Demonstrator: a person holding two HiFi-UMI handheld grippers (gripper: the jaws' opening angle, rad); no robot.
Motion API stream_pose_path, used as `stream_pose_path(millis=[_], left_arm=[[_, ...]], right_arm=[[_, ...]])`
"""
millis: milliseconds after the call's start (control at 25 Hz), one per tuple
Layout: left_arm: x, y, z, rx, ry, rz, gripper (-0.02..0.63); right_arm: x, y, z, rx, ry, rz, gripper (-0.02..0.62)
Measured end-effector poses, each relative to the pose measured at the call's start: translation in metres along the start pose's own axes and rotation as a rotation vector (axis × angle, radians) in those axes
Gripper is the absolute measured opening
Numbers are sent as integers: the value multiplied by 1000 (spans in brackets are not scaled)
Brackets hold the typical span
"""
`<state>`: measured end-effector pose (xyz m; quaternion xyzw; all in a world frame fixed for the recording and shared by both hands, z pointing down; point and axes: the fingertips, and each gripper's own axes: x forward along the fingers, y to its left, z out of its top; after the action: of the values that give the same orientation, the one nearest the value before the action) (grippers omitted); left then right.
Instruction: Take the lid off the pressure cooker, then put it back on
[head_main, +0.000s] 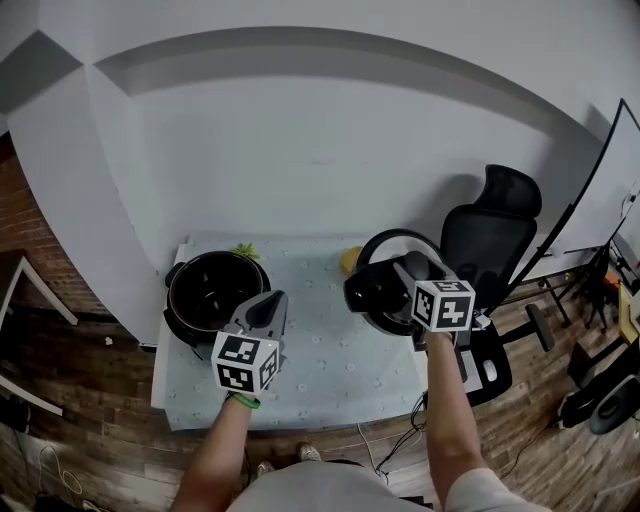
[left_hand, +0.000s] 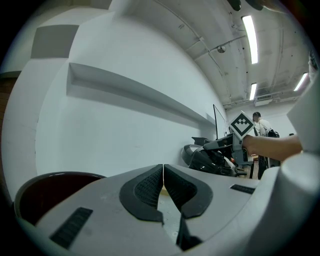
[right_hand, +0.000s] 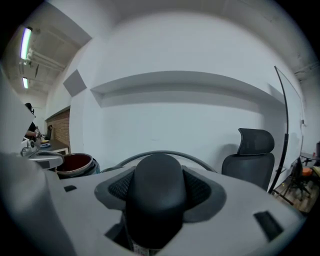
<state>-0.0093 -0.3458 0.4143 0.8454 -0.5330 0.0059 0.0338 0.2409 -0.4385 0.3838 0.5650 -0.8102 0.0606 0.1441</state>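
Lid (head_main: 372, 292): off the cooker, held in the air over the right end of the table (head_main: 330, 375), tilted and well apart from the pot.
Lid handle (right_hand: 159, 192): a rounded black knob that fills the gap between the jaws in the right gripper view. The lid's rim arcs just beyond it.
Right gripper (head_main: 404, 268): clamped on the lid handle, one pad pressed to each side, so it carries the whole lid.
Left gripper (left_hand: 163, 172): jaws together with the pads meeting and nothing between them. It hovers just beside the pot's near rim, and I cannot tell whether it touches.
Pressure cooker pot (head_main: 215, 292): upright and open at the left end of the table, dark inside, with no contents showing.
Stage: the removal half looks done, and the lid has yet to go back on.
How the lid will handle: probably heavy, rigid metal. Hanging from one narrow grip, it will tend to tip or swing around the handle.
Where to hold: across the middle of the handle, as now. The smooth, rounded plastic could slide in the pads if the grip slackens.
Next move calls for: levelling the lid, centring it over the rim, lowering it squarely, then likely a turn to seat it.
Left gripper's use: steady the pot wall against that turn.
Risk: a tilted lid catches the rim or shoves the pot.
Nearby: an office chair (head_main: 495, 225) stands behind the lid.
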Motion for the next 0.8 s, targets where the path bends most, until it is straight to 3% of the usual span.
stream_pose_path(millis=[320, 800], left_arm=[[-34, 41, 14, 12, -22, 115, 17], [-145, 128, 11, 4, -14, 388, 17]], right_arm=[[25, 52, 23, -34, -18, 108, 274], [67, 219, 56, -109, -27, 409, 275]])
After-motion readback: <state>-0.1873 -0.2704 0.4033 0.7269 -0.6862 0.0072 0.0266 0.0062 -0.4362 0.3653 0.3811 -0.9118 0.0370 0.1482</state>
